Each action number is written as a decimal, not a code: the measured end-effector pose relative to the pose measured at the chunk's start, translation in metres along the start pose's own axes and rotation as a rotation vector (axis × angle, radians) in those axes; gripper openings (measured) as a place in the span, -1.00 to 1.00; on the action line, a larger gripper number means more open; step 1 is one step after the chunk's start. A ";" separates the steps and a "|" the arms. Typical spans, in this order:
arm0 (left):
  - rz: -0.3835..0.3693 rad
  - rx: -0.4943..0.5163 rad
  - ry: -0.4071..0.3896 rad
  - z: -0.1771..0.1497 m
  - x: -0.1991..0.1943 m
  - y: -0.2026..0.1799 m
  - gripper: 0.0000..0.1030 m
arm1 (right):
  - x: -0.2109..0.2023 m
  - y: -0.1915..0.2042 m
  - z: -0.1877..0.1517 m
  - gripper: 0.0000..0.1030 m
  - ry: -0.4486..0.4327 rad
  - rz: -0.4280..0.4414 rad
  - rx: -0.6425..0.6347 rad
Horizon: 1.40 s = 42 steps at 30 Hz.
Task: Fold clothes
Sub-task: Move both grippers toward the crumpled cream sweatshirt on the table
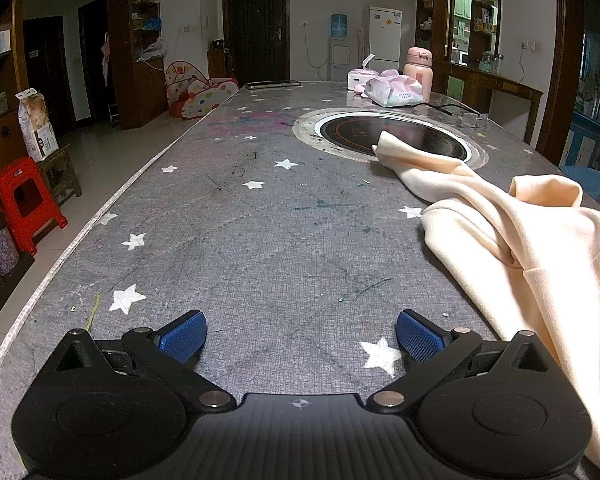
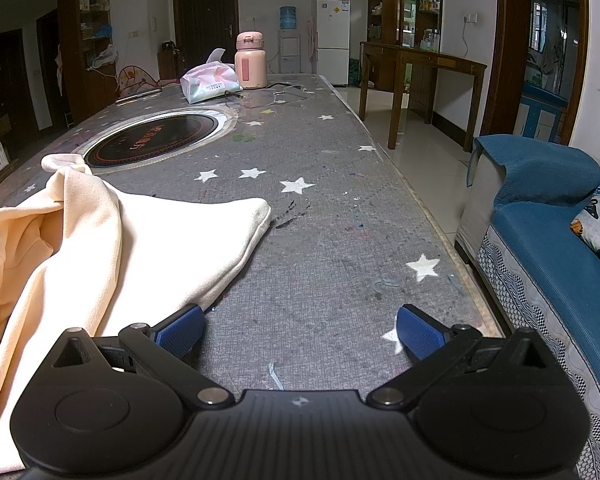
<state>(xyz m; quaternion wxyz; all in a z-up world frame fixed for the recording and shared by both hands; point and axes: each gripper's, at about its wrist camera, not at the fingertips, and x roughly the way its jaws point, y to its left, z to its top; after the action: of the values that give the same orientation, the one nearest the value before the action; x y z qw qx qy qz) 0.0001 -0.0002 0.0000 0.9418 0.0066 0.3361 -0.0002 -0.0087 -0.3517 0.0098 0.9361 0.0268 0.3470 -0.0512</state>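
1. Black left tongs [image 1: 301, 334] fill the bottom of the left wrist view, blue pads spread wide with nothing between them, only bare surface [image 1: 236, 240] showing in the gap.
2. Right tongs [image 2: 300, 330] are likewise released, pads far apart; the left pad sits just beside the garment's edge, and I cannot tell whether it touches.
3. Grey star-printed surface runs long, away from both cameras.
4. Cream garment [image 1: 532, 248] lies rumpled and unfolded on the surface between the two tongs: at the right of the left view, at the left of the right view [image 2: 100, 232]. One sleeve [image 1: 412, 160] reaches onto the round black cooktop [image 1: 392, 136] set into the surface; another part [image 2: 228, 216] lies flat, pointing toward the right edge.
5. Blue sofa [image 2: 548, 216] stands beside the surface's right edge.
6. At the far end stand a tissue pack [image 2: 210, 82] and, just beside it, a pink flask [image 2: 251, 60].
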 end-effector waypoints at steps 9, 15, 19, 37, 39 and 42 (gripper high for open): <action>0.006 0.000 0.003 0.001 0.000 -0.001 1.00 | -0.005 0.004 -0.002 1.00 -0.002 0.005 0.003; 0.024 -0.018 0.016 0.000 -0.005 -0.007 1.00 | -0.020 0.008 -0.009 1.00 -0.009 0.015 -0.001; 0.001 -0.018 0.032 0.000 -0.013 -0.012 1.00 | -0.031 0.010 -0.015 1.00 -0.012 0.031 -0.006; -0.125 0.038 0.075 -0.001 -0.044 -0.056 1.00 | -0.071 0.033 -0.025 1.00 -0.024 0.146 -0.038; -0.130 0.042 0.079 -0.001 -0.046 -0.058 1.00 | -0.074 0.037 -0.026 1.00 -0.027 0.155 -0.048; -0.136 0.050 0.079 0.000 -0.050 -0.061 1.00 | -0.077 0.041 -0.027 1.00 -0.031 0.171 -0.057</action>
<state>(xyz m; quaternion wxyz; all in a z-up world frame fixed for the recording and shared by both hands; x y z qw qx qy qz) -0.0387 -0.0614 0.0313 0.9251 0.0071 0.3727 -0.0721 -0.0799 -0.3022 0.0399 0.9426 0.0288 0.3304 0.0387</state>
